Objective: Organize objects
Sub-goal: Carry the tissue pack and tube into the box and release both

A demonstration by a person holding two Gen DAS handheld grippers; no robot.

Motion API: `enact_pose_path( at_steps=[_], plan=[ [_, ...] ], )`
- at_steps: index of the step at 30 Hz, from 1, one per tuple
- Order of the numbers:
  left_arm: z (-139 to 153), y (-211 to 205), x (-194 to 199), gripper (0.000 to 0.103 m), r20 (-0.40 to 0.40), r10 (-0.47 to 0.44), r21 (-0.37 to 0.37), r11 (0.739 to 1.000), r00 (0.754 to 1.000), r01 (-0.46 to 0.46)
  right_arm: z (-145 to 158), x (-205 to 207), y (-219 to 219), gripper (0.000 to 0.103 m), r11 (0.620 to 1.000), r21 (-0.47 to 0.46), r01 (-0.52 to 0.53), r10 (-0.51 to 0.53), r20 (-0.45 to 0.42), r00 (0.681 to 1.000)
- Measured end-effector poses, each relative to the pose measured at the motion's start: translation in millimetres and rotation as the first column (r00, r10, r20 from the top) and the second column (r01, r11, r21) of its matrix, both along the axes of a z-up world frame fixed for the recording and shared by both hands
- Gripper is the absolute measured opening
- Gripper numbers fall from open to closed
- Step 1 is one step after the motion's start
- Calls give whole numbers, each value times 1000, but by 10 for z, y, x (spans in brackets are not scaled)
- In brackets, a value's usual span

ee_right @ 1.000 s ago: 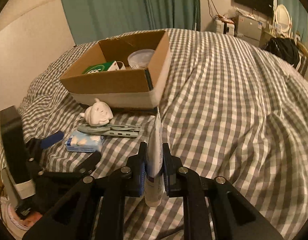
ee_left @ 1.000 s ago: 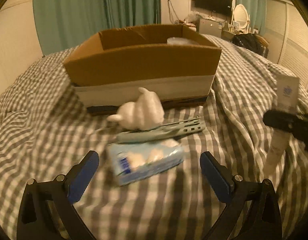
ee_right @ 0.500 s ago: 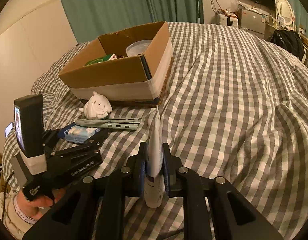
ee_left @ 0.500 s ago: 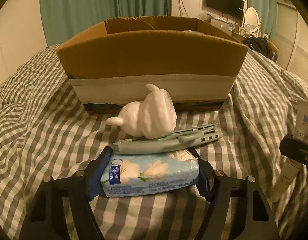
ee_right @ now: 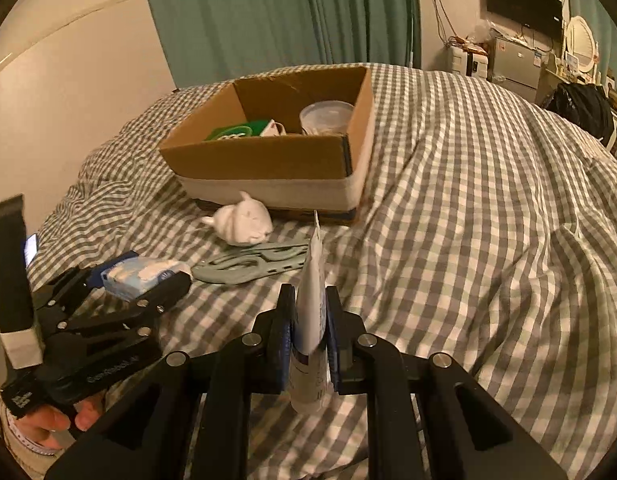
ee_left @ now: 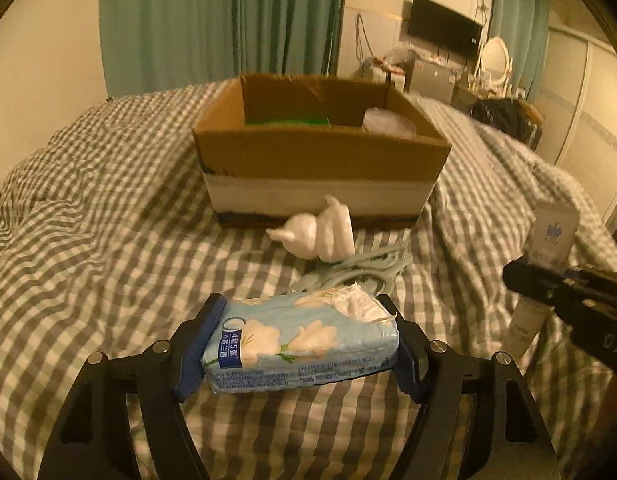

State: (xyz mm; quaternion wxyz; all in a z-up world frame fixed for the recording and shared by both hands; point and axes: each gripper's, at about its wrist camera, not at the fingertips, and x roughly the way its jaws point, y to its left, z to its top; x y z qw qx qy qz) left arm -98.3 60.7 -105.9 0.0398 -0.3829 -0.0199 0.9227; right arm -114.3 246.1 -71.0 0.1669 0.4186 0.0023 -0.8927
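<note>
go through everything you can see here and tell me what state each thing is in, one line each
Left gripper: shut on the blue tissue pack, lifted off the bed.
Right gripper: shut on the white squeeze tube, held upright.
Brown cardboard box: open-topped, partly filled.
White rabbit figurine: lying on the checked bedspread, outside the box.
Pale green flat tool: lying flat beside the figurine.

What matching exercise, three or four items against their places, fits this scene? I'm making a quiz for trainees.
Things:
1. tissue pack
2. tube
3. white figurine
4. round lidded container

Places:
A. inside the cardboard box
B. between the right gripper fingers
C. on the bedspread before the box
D. between the left gripper fingers

Pairs: 1-D, 2-B, 3-C, 4-A
</note>
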Motion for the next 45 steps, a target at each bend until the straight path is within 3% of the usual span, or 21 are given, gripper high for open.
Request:
enact_pose_path(
  at_steps=[12, 20, 24, 30, 40, 45],
  plan=[
    [578, -323, 22, 76, -134, 42, 47, 998, 990, -36, 646, 82, -258, 14, 999, 29, -41, 44, -113, 993],
    [1125, -357, -456, 76, -243, 13, -4, 1000, 970, -15, 1343, -349, -419, 14, 993, 97, -65, 86, -233, 969],
    [1240, -324, -781, 76, -263, 6, -25, 1000, 965, -13, 1460, -687, -517, 14, 993, 93, -76, 96, -238, 966],
    [1218, -304, -1284, 76, -254, 7, -16, 1000, 967, -11, 1322, -1246, -571, 14, 994, 42, -99, 105, -165, 981],
    [646, -185, -1940, 76, -186, -47, -63, 997, 981, 36, 558, -1996, -698, 14, 990, -14, -138, 139, 27, 990],
    [494, -205, -2030, 76, -160, -61, -68, 996, 985, 51, 339, -2221, -693, 15, 993, -24, -117, 118, 52, 992]
  ],
)
